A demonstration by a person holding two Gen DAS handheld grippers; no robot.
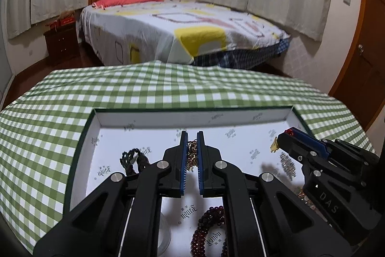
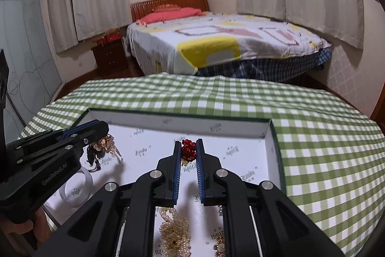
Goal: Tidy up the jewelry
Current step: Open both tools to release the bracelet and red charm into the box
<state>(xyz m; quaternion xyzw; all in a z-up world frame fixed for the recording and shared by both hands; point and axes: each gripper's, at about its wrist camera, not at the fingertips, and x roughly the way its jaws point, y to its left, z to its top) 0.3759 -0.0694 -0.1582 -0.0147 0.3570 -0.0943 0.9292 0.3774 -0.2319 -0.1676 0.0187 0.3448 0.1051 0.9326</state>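
A shallow white box point(image 1: 168, 117) with a dark green rim lies on the green checked table; it also shows in the right wrist view point(image 2: 216, 125). My left gripper point(image 1: 192, 136) is shut on a gold sequin chain piece point(image 1: 192, 155), held over the box; it appears at the left in the right wrist view point(image 2: 96, 129). My right gripper point(image 2: 188, 143) is shut on a red flower ornament point(image 2: 188, 148); it appears at the right in the left wrist view point(image 1: 288, 134). A black beaded piece point(image 1: 132, 158), a dark red bead bracelet point(image 1: 207, 225), pearl strands point(image 2: 174, 228) and a clear bangle point(image 2: 75, 187) lie in the box.
The green checked cloth point(image 1: 168, 86) covers the table around the box. A bed point(image 1: 192, 28) stands beyond the table's far edge, with a dark nightstand point(image 1: 61, 42) to its left and a wooden door point(image 1: 368, 45) at the right.
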